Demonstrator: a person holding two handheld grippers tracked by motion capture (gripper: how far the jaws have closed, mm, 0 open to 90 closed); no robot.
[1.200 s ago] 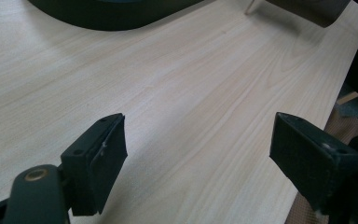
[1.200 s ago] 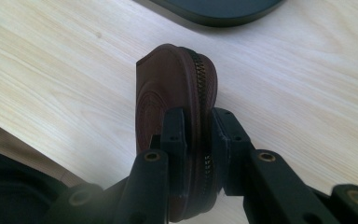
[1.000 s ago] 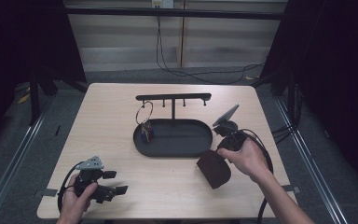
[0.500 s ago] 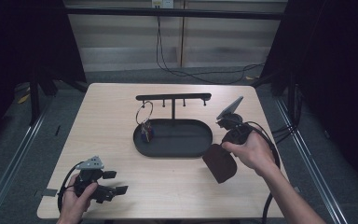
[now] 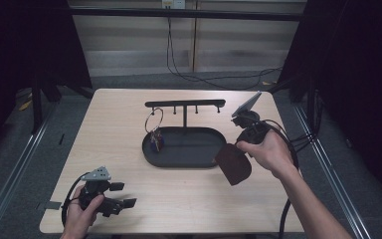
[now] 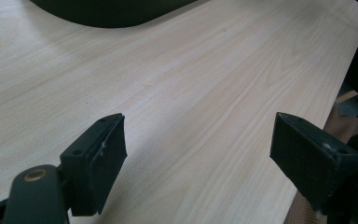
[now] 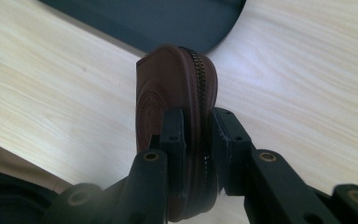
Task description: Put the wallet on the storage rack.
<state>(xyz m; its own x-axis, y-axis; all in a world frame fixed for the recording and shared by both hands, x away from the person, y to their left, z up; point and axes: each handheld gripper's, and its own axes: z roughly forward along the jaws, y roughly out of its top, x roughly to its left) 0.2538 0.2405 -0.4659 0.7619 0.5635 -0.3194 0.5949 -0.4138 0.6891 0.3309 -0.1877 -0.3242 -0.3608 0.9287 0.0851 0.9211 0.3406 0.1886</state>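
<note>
A brown zipped leather pouch (image 5: 234,163) (image 7: 179,93) hangs in the air at the right end of the black oval tray (image 5: 189,158), with my right gripper (image 5: 238,149) (image 7: 196,135) shut on its edge. The tray carries a T-shaped rack (image 5: 185,104), and a key ring with keys (image 5: 154,130) hangs from its left peg. My left gripper (image 5: 122,195) (image 6: 198,149) rests near the table's front left corner, jaws wide open and nothing between them. In the left gripper view the tray's dark rim (image 6: 107,11) lies at the top.
The light wooden table (image 5: 109,114) stands on a dark floor, with metal rails on both sides. Cables (image 5: 288,149) trail from the right gripper over the table's right edge. The table's edge (image 6: 340,88) runs close past the left gripper's right jaw.
My right gripper has carried the pouch up and to the right, from the table's front right area to the tray's right end. The left gripper has stayed put.
</note>
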